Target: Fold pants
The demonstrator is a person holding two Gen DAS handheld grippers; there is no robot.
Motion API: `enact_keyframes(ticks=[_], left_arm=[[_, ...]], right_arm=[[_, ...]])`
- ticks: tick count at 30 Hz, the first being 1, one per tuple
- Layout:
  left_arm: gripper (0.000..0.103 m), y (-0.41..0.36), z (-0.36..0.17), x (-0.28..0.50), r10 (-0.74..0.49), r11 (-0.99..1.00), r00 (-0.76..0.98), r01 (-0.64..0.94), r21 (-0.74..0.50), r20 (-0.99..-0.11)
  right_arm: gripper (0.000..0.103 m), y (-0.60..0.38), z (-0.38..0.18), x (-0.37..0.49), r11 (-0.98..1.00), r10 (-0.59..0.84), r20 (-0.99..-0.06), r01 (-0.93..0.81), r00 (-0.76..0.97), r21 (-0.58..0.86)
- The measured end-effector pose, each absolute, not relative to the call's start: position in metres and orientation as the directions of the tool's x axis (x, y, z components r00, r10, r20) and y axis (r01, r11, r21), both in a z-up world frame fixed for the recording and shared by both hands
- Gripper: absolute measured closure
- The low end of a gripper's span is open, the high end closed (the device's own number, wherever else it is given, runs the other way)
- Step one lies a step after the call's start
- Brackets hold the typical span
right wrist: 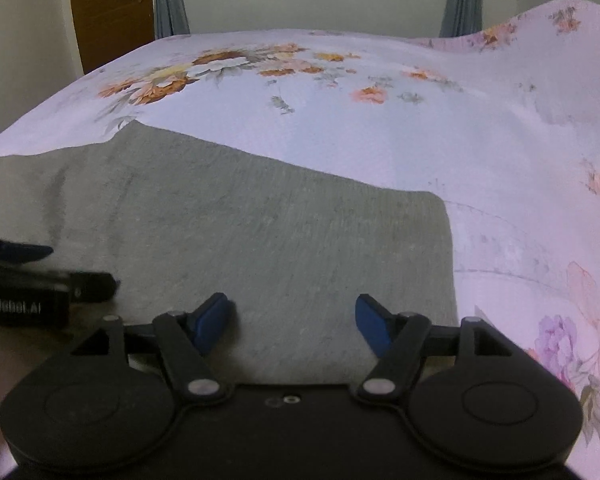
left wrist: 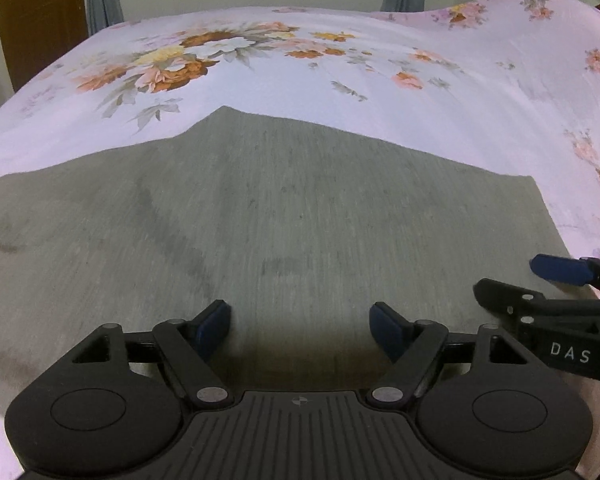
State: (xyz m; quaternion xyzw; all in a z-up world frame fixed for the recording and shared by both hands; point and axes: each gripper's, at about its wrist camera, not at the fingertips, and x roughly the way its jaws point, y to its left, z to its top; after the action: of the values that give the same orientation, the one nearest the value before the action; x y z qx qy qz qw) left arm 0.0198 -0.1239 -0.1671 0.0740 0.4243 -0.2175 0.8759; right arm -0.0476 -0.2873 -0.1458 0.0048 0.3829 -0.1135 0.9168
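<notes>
- The pants (left wrist: 284,216), grey and spread flat, lie on the near part of the bed (left wrist: 440,92), which has a floral sheet.
- The left gripper (left wrist: 300,330) hovers over the pants' near edge, jaws wide apart and holding nothing.
- The right gripper (right wrist: 294,326) sits over the pants' near right corner, jaws likewise spread and empty.
- Behind the bed hang curtains (right wrist: 170,0), with a door (right wrist: 108,8) to their left.

Both wrist views low, forward; shared pants (left wrist: 280,216)
</notes>
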Motion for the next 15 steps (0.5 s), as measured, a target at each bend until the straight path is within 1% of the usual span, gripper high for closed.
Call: enact_keyframes(ticks=[5,7,8,11,15], left_arm=[[0.025,-0.116,-0.165,0.010,-0.318,0.896,0.551,0.440,-0.055,-0.772],[0.025,-0.112,-0.163,0.007,-0.319,0.901,0.552,0.429,-0.065,-0.770],[0.025,-0.109,-0.161,0.005,-0.315,0.905,0.555,0.419,-0.069,-0.770],[0.025,-0.100,-0.152,0.003,-0.304,0.920,0.564,0.383,-0.082,-0.767],[0.025,-0.083,-0.145,0.002,-0.285,0.934,0.590,0.347,-0.082,-0.756]], right_arm=[[0.031,-0.279,-0.147,-0.055,0.978,-0.200,-0.712,0.185,0.673,-0.100],[0.032,-0.281,-0.141,-0.055,0.978,-0.190,-0.716,0.196,0.672,-0.076],[0.036,-0.282,-0.136,-0.055,0.977,-0.184,-0.709,0.206,0.681,-0.056],[0.036,-0.282,-0.126,-0.056,0.974,-0.171,-0.677,0.227,0.716,-0.006],[0.036,-0.271,-0.130,-0.052,0.979,-0.148,-0.679,0.202,0.719,0.000]])
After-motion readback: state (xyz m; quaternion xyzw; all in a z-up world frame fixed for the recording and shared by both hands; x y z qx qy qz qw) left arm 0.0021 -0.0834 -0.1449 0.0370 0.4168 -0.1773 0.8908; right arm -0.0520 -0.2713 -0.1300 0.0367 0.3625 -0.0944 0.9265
